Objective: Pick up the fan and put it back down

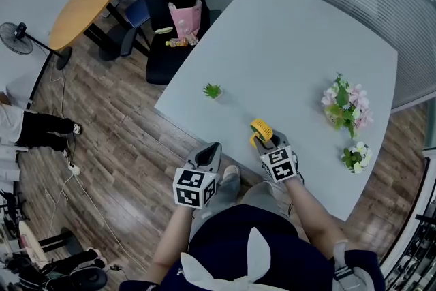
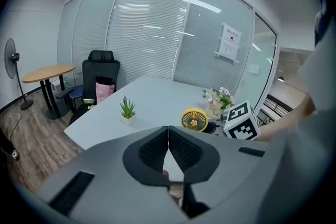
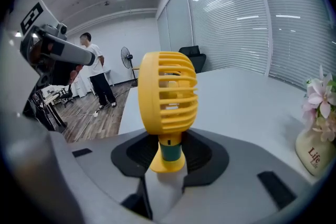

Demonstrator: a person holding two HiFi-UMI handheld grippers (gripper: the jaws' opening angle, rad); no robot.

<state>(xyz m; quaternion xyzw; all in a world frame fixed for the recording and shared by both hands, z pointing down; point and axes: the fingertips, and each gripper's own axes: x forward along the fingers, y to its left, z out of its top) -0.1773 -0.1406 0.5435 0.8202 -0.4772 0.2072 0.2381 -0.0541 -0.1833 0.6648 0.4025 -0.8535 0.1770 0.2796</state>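
fan (image 3: pixel 168 105) gripped at pale grey table (image 1: pixel 286 31); wood floor (image 1: pixel 122 146), glass walls (image 2: pixel 152 29)

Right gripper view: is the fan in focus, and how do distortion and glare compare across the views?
Right gripper view: the yellow fan is sharp; strong fisheye bending, corners dark. Left gripper view: same fisheye; bright streaks reflect on the glass wall. Head view: even, soft light, no harsh glare on the table, whose edges curve mildly.

Matt yellow plastic fan (image 3: pixel 168 92), smooth pale table (image 1: pixel 286 31), wood-plank floor (image 1: pixel 116 146).
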